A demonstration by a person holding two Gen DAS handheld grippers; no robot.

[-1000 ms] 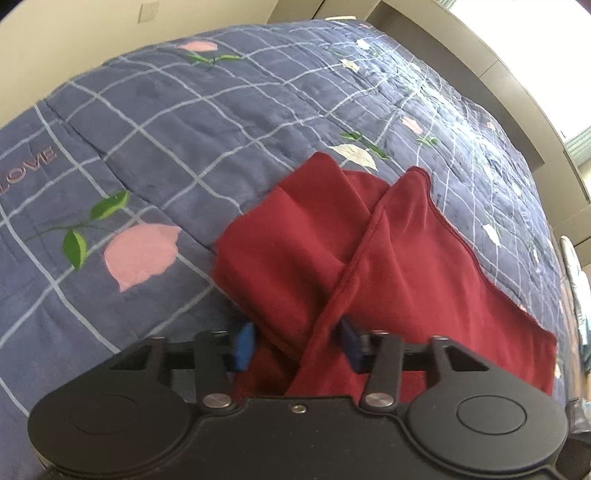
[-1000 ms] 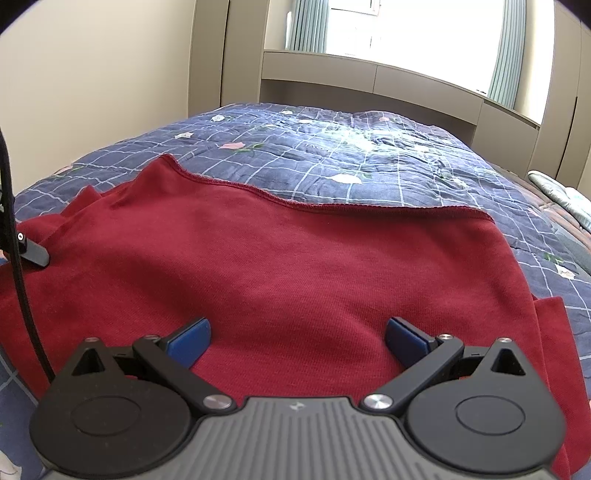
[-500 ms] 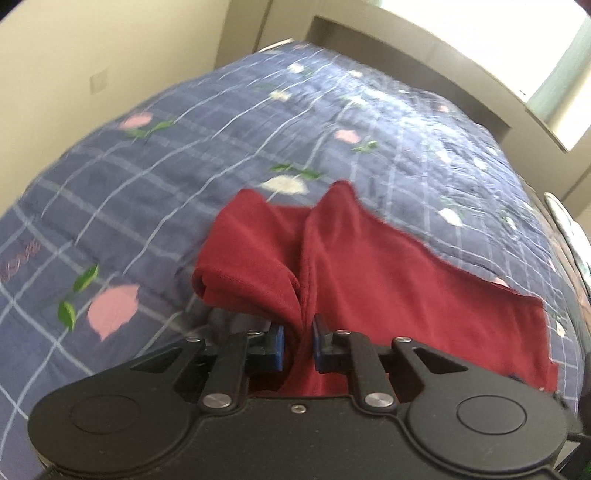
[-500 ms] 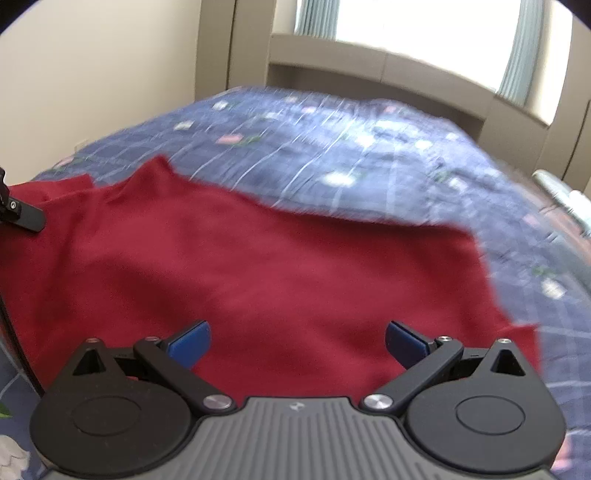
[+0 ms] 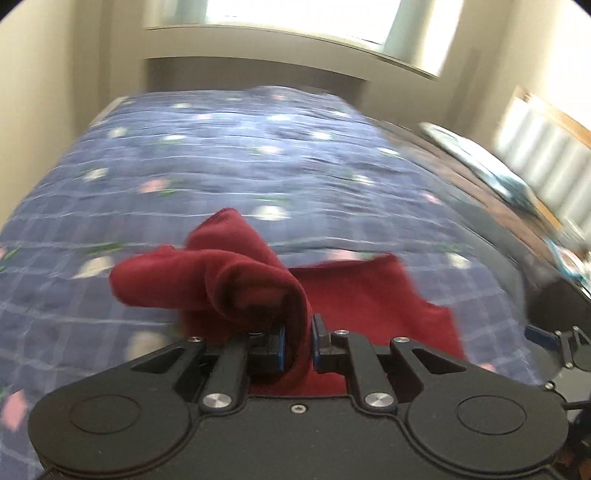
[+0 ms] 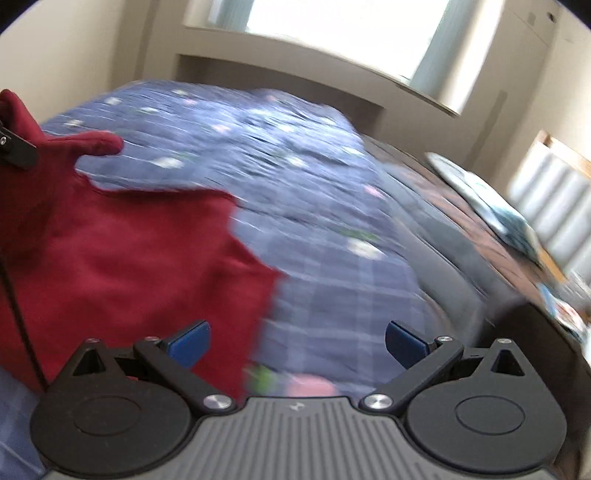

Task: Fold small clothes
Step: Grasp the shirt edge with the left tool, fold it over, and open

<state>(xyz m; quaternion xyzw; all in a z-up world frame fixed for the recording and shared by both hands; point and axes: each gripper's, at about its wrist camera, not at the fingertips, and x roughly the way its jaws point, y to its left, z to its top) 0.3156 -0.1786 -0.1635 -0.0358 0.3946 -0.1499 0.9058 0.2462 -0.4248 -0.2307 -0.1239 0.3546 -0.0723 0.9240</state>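
Left wrist: red garment (image 5: 258,280) in left claw (image 5: 298,341)

A bed under a blue checked floral quilt (image 5: 258,166), cream walls (image 5: 55,74), bright window (image 5: 295,14) behind

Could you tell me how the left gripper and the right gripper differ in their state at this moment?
The left gripper is shut on a bunched fold of the red garment; the right gripper stands wide open and holds nothing. Cloth fills the gap between the left gripper's pads, while the blue quilt shows between the right gripper's. Both have blue pads on black linkages and point down over the bed.
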